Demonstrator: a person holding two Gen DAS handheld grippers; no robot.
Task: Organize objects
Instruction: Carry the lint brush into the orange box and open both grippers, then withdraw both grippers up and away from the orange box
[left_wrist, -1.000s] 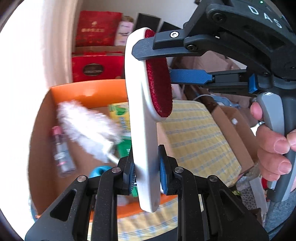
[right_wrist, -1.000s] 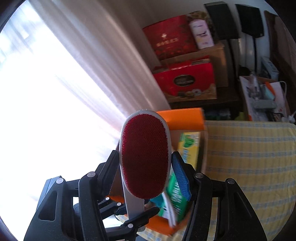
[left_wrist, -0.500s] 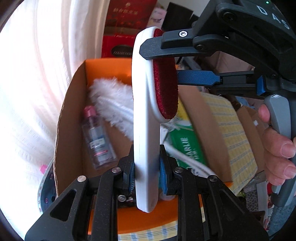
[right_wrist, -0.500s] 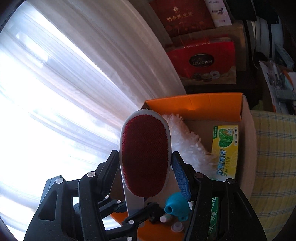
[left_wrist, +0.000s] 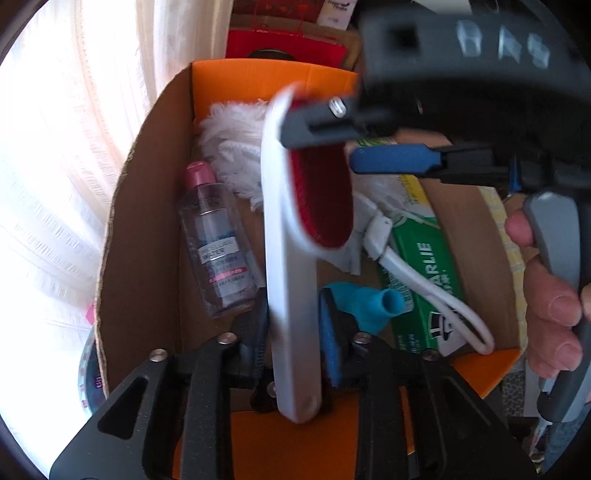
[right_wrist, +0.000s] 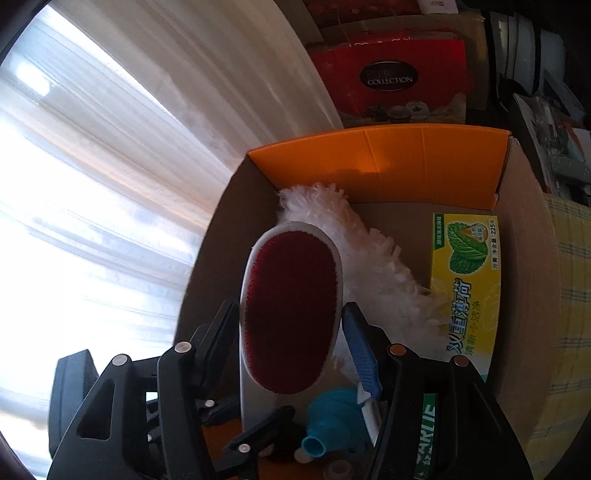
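Observation:
A lint brush (left_wrist: 291, 295) with a white handle and a red pad (right_wrist: 291, 314) hangs upright over an open orange cardboard box (left_wrist: 269, 81). My right gripper (right_wrist: 288, 332) is shut on the brush head, one finger on each edge. My left gripper (left_wrist: 293, 325) straddles the lower handle. Its jaws are opening and the pads look just off the handle. In the box lie a white fluffy duster (right_wrist: 362, 258), a clear bottle with a pink cap (left_wrist: 218, 236), a green toothpaste box (left_wrist: 424, 277), a yellow-green box (right_wrist: 469, 280) and a teal funnel-shaped piece (left_wrist: 369, 302).
A bright white curtain (right_wrist: 110, 184) hangs left of the box. Red gift boxes (right_wrist: 391, 81) are stacked behind it. A yellow checked cloth (right_wrist: 569, 295) lies to the right. A person's hand (left_wrist: 554, 295) holds the right gripper's grip.
Both grippers have sunk with the brush toward the box, which now fills the views. The left jaws have spread a little around the handle.

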